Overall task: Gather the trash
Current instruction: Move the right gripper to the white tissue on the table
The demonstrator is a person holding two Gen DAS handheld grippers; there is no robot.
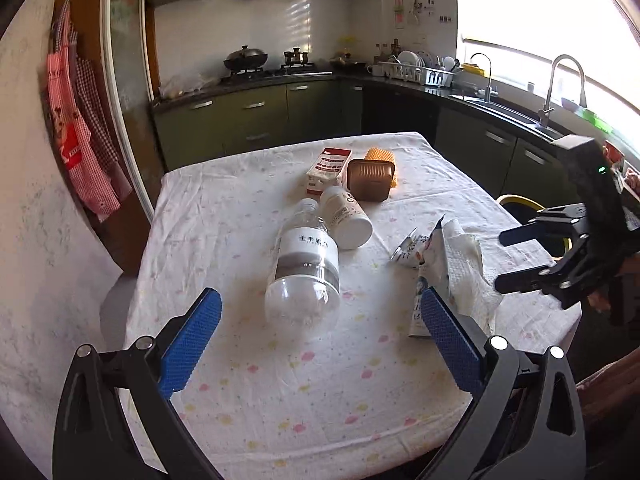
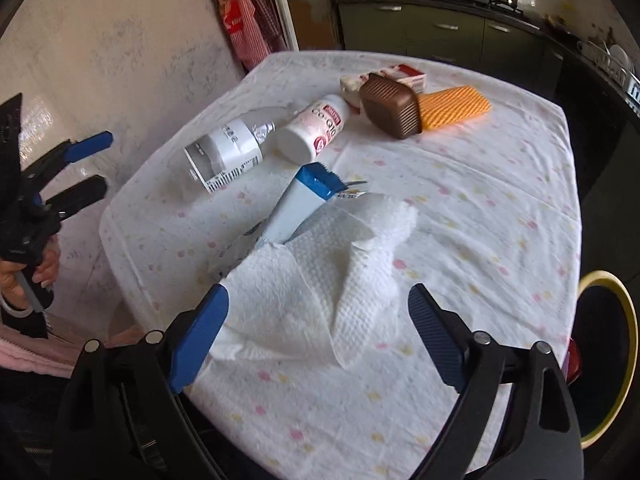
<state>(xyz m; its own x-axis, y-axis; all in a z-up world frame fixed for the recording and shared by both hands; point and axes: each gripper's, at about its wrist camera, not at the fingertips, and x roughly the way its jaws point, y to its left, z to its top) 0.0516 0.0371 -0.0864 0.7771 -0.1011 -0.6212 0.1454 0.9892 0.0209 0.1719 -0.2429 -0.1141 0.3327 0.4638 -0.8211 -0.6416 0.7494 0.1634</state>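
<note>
A clear plastic bottle (image 1: 304, 268) lies on its side in the middle of the cloth-covered table (image 1: 280, 392). My left gripper (image 1: 320, 332) hovers open just short of its base, nothing between the blue pads. Beside the bottle lies a white jar (image 1: 348, 216). A blue-and-white wrapper (image 2: 300, 204) and a crumpled paper towel (image 2: 320, 264) lie near the table's edge. My right gripper (image 2: 320, 328) hangs open over the towel's near end, its pads apart from it. Each gripper shows in the other's view: the left gripper (image 2: 107, 160) and the right gripper (image 1: 500, 261) are both open.
At the far side of the table sit a red-and-white box (image 1: 328, 170), a brown lidded container (image 1: 370, 180) and an orange sponge (image 1: 380, 156). A dark bin with a yellow rim (image 2: 628, 320) stands on the floor beside the table. Kitchen cabinets, a stove and a sink line the walls beyond.
</note>
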